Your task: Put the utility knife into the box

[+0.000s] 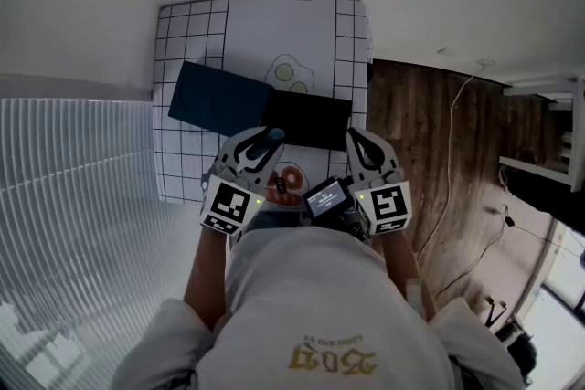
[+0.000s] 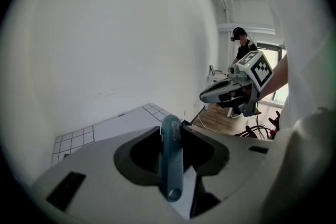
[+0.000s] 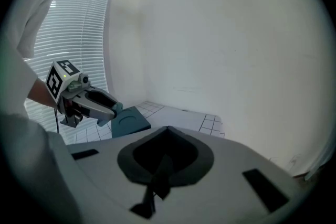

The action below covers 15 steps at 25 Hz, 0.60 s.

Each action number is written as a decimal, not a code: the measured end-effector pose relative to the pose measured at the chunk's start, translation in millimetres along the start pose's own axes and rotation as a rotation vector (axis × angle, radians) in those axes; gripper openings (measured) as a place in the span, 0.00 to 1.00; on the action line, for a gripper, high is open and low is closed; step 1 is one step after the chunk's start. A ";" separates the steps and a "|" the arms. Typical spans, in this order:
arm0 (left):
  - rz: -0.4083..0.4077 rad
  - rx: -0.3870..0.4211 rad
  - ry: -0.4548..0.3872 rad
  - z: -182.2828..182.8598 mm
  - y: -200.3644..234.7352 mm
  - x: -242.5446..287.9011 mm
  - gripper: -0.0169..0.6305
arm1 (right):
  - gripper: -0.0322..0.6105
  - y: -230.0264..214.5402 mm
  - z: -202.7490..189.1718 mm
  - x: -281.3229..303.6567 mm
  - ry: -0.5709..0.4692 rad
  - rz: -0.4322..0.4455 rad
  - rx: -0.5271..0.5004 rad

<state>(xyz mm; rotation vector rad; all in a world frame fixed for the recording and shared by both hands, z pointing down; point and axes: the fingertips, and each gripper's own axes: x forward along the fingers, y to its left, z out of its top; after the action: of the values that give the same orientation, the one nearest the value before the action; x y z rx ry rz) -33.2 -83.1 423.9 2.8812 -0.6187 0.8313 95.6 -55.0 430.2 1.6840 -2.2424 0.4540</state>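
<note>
A teal utility knife (image 1: 274,135) sticks out of my left gripper (image 1: 264,142), whose jaws are shut on it. In the left gripper view the knife (image 2: 171,160) stands upright between the jaws, its end with a hole nearest the camera. The black box (image 1: 306,120) lies open on the grid mat just beyond both grippers. Its dark blue lid (image 1: 219,98) lies to its left. My right gripper (image 1: 353,139) hangs at the box's right near corner, jaws closed together with nothing in them (image 3: 167,131).
The white grid mat (image 1: 196,32) covers the table, with egg pictures (image 1: 290,73) printed behind the box. A wooden floor (image 1: 411,132) with a cable lies to the right, a blind (image 1: 73,151) to the left. Another person (image 2: 242,45) stands far off.
</note>
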 end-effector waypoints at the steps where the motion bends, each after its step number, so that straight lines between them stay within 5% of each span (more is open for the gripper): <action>1: -0.002 0.000 0.002 0.3 0.7 1.7 0.23 | 0.06 -1.3 -1.5 0.5 0.004 0.001 0.001; 15: -0.073 0.044 0.047 -6.0 -6.7 33.3 0.23 | 0.06 -18.1 -10.8 7.4 0.027 -0.018 0.026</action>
<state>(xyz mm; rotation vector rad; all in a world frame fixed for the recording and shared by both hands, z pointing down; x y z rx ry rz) -7.7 -87.8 446.8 2.8942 -0.4929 0.9104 111.5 -61.7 444.4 1.6987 -2.2101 0.5009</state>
